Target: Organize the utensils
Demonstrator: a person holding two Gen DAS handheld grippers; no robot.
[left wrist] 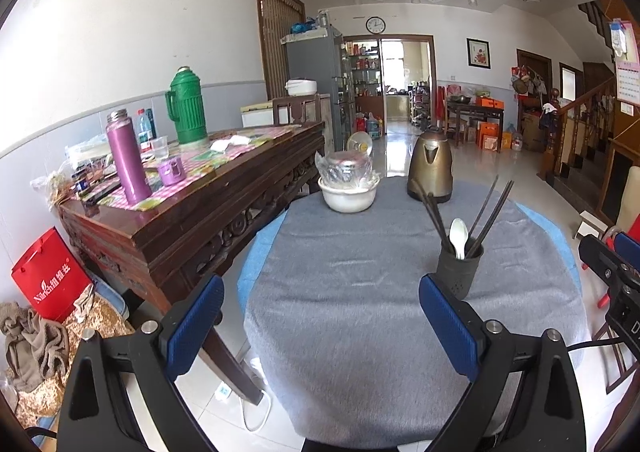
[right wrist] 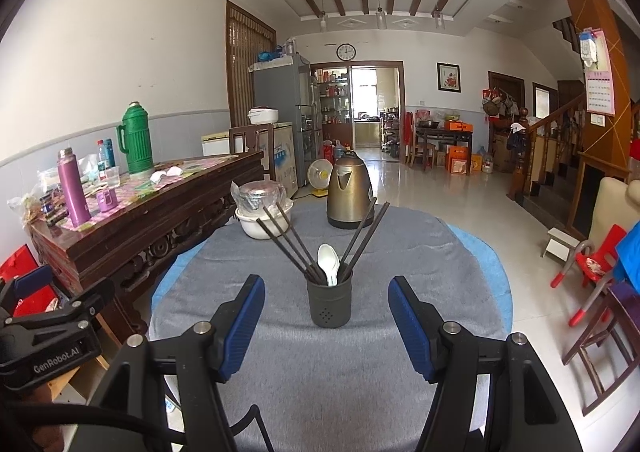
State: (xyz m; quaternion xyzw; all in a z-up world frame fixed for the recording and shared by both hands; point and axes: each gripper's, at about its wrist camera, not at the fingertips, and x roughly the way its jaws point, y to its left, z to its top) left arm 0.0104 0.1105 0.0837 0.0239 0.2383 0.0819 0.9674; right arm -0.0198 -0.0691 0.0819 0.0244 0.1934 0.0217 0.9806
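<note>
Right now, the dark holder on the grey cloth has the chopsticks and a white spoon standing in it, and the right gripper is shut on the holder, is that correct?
Not quite: the right gripper is open and holds nothing, its jaws apart on either side of the holder, as the right wrist view shows. The chopsticks and white spoon do stand in it on the grey cloth.

My left gripper (left wrist: 320, 316) level, jaws spread wide, holding nothing, my right gripper (right wrist: 326, 318) likewise spread, alongside

Both wrist views face forward, low over the counter (left wrist: 360, 272), sharing the utensil holder (right wrist: 329, 302), nearer and centred in the right view.
</note>
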